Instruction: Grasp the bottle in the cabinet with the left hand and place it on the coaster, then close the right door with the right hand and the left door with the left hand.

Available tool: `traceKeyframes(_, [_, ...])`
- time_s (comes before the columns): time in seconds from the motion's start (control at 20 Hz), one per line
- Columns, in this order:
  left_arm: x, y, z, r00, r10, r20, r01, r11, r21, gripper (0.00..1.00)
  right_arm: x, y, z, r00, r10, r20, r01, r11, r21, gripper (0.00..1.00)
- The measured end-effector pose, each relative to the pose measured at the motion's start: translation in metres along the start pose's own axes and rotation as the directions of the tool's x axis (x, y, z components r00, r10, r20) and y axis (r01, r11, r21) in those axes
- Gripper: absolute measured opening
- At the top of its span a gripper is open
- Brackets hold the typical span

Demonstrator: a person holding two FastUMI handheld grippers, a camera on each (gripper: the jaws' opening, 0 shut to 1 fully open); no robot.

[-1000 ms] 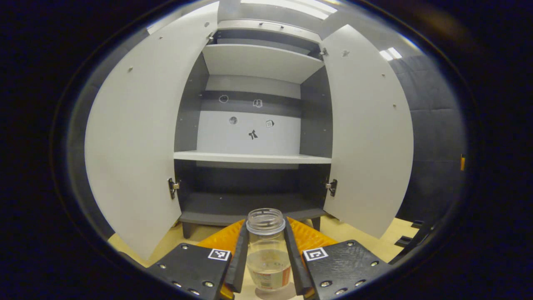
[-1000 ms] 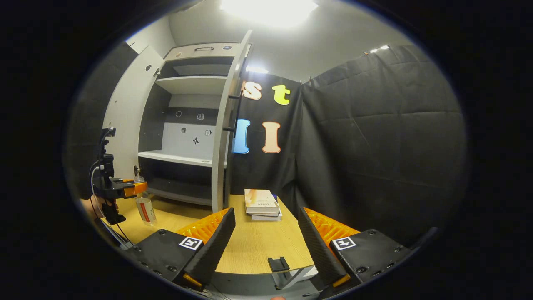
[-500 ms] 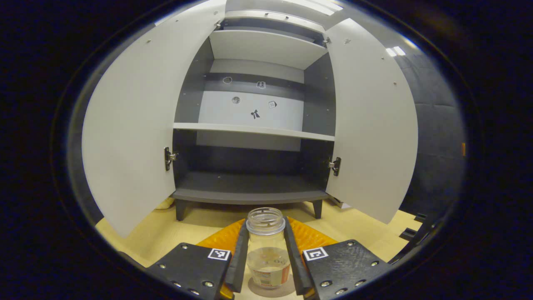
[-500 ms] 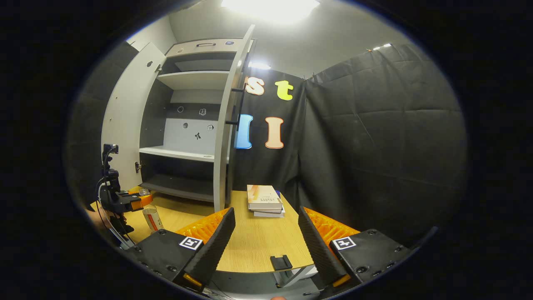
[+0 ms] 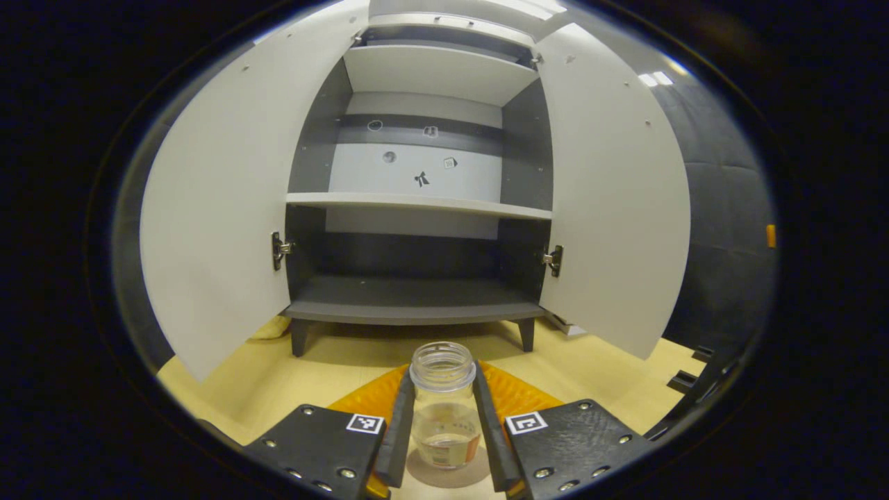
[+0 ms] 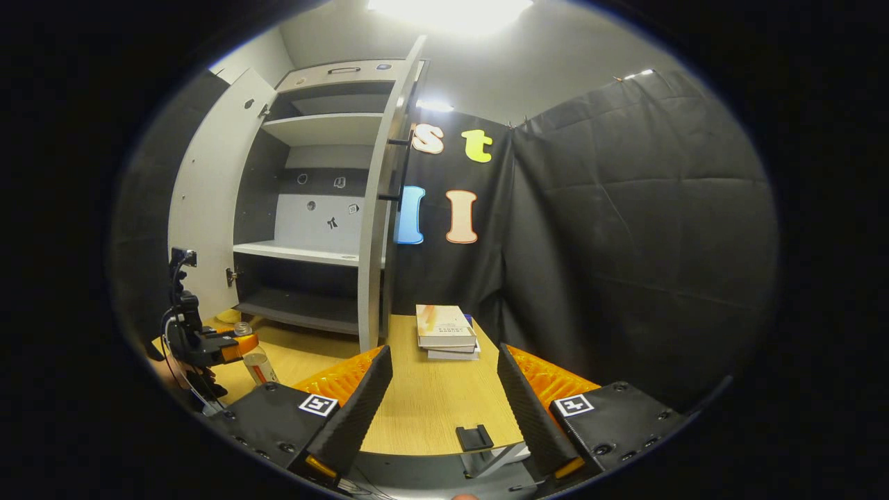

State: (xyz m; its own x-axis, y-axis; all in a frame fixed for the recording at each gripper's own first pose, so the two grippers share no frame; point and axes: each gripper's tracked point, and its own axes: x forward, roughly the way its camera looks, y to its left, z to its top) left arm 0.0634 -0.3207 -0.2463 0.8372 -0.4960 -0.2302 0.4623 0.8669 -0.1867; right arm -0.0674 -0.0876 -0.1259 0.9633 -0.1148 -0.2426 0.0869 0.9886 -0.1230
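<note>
Your left claw is level and low over the counter, clamping the upright bottle just above the coaster; your right claw hangs wide, empty.

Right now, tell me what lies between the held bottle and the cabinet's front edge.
Bare tabletop; the left gripper view shows nothing standing between the bottle and the cabinet.

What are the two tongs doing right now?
Left tongs: closed on the bottle, over the coaster.
Right tongs: open, holding nothing.
</note>
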Motion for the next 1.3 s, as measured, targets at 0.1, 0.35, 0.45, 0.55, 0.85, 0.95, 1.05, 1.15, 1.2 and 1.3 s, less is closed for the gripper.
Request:
traceKeyframes(0.1, [-0.007,-0.001,-0.003,1.000,0.003,-0.009,-0.003,1.000,0.008,0.51,0.003,0.003,0.002,1.000,0.010,0.003,-0.010,1.000,-0.004,0.97])
traceKeyframes(0.35, [-0.022,-0.001,0.008,0.999,0.034,-0.021,-0.033,0.999,0.037,0.78,0.014,0.008,0.012,0.999,0.047,-0.001,-0.046,0.998,0.036,0.97])
traceKeyframes(0.45, [-0.033,-0.001,0.026,0.999,0.051,0.000,-0.051,0.997,0.063,0.78,0.019,0.008,0.021,0.998,0.064,0.004,-0.064,0.996,0.061,0.97])
traceKeyframes(0.55, [-0.047,-0.001,0.049,0.998,0.065,0.027,-0.067,0.994,0.086,0.79,0.027,0.005,0.038,0.997,0.078,0.030,-0.080,0.993,0.083,0.97])
traceKeyframes(0.85, [-0.095,0.012,0.106,0.987,0.133,0.090,-0.141,0.986,0.085,0.77,0.053,-0.003,0.098,0.986,0.124,0.110,-0.136,0.985,0.102,0.97])
traceKeyframes(0.95, [-0.106,0.016,0.119,0.983,0.149,0.105,-0.156,0.985,0.067,0.78,0.062,-0.003,0.116,0.981,0.145,0.126,-0.158,0.983,0.098,0.97])
traceKeyframes(1.05, [-0.119,0.024,0.132,0.977,0.173,0.125,-0.181,0.982,0.056,0.78,0.070,-0.004,0.137,0.976,0.156,0.150,-0.169,0.982,0.082,0.97])
traceKeyframes(1.15, [-0.127,0.031,0.140,0.971,0.191,0.141,-0.198,0.979,0.039,0.78,0.078,-0.006,0.155,0.974,0.151,0.171,-0.164,0.984,0.068,0.97])
traceKeyframes(1.2, [-0.130,0.035,0.143,0.970,0.196,0.143,-0.203,0.979,0.032,0.77,0.082,-0.007,0.162,0.972,0.150,0.179,-0.164,0.984,0.068,0.97])
traceKeyframes(1.3, [-0.140,0.045,0.149,0.966,0.210,0.149,-0.216,0.976,0.030,0.77,0.093,-0.006,0.176,0.971,0.145,0.189,-0.161,0.984,0.074,0.97])
